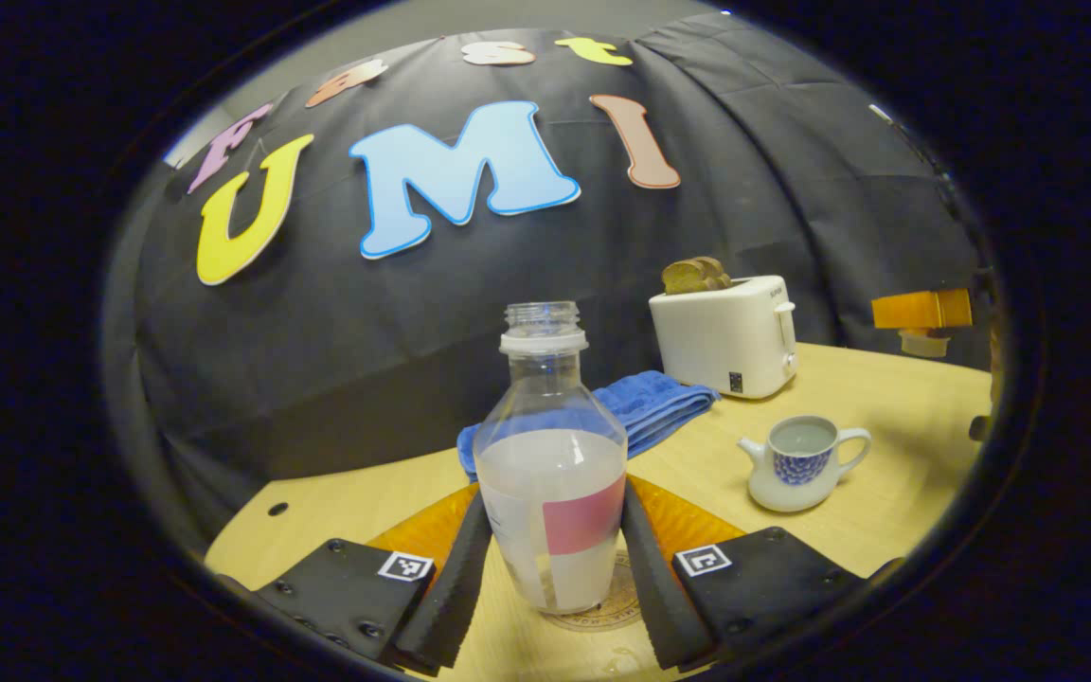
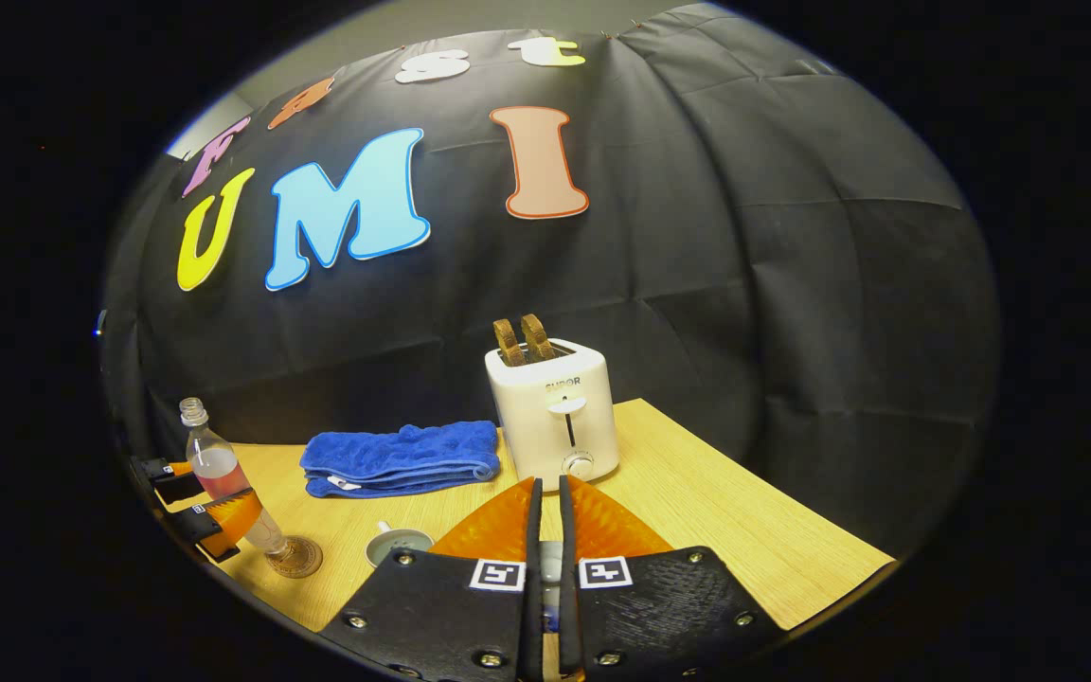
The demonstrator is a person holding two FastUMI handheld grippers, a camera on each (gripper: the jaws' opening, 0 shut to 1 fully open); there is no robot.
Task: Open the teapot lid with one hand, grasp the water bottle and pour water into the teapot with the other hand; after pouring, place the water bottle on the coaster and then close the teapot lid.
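From the left gripper view, my left gripper (image 1: 550, 559) stands around the water bottle (image 1: 553, 464), one finger against each side of its lower body, so I read it as clamped on the bottle. The bottle is upright, uncapped, and roughly half full of cloudy liquid, with a pink patch on its label; its base rests on the round coaster (image 1: 614, 606) that lies on the wooden table (image 1: 886, 426). To the right of the bottle and well apart from it sits the teapot (image 1: 799, 462), white with a blue pattern, its mouth uncovered and liquid visible inside. Behind the bottle lies a folded blue towel (image 1: 652, 403), and beyond that a white toaster (image 1: 725, 333) holding browned slices of bread (image 1: 695, 275). At the far right edge I see part of the other gripper, too little to say more. From the right gripper view, my right gripper (image 2: 545, 559) has its fingers drawn almost together, with something small and pale caught in the narrow gap between them; I cannot tell what it is. In that view the bottle and left gripper appear at far left, the teapot's rim just ahead of my fingers, and the towel and toaster behind.
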